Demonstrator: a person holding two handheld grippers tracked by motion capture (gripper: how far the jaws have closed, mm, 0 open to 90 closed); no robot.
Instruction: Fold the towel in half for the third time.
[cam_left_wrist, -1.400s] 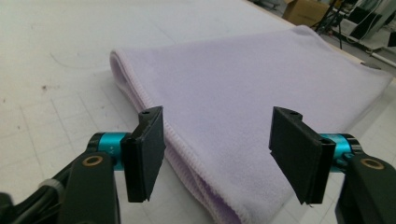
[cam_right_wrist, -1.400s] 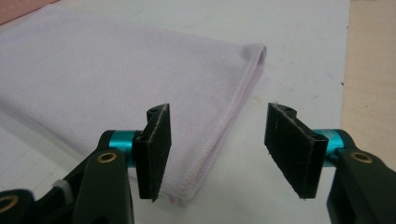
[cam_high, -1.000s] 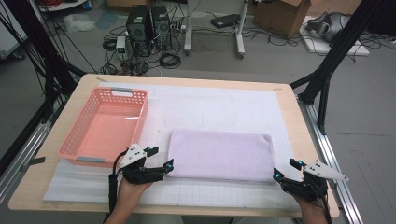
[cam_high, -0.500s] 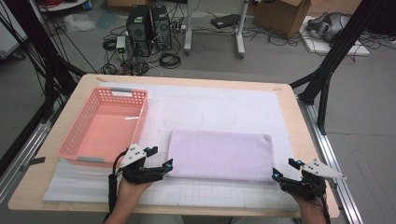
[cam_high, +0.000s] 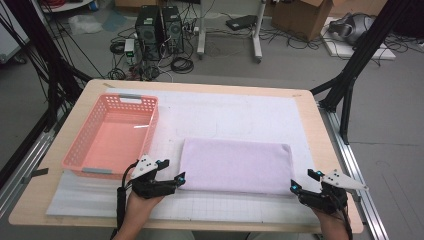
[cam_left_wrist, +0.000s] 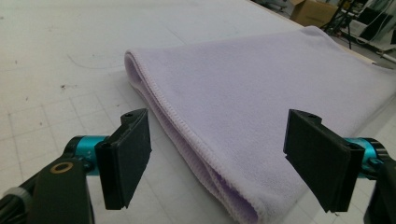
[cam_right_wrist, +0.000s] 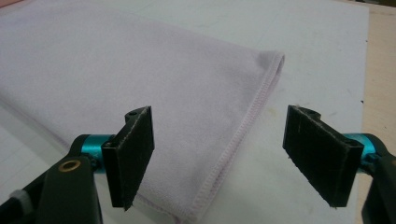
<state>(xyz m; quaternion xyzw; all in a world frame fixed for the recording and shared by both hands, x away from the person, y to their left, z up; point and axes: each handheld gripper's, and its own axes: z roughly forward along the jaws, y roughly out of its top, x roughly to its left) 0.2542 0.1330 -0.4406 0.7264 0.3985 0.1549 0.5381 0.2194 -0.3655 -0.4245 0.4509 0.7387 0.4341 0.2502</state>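
White matting covered the table (cam_high: 310, 120), where the folded lilac towel (cam_high: 235, 165) lay near-centre; both spread tools, left gripper (cam_high: 176, 179) and right gripper (cam_high: 296, 189), needed to straddle its near corners squarely before pinching.

Folded lilac towel (cam_high: 236, 166), flat on white mat, beside pink basket

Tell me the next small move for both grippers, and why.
Probably ease both forward and close on the towel's near corners. The left gripper and right gripper are open, each with a near corner between its jaws, not yet pinched.
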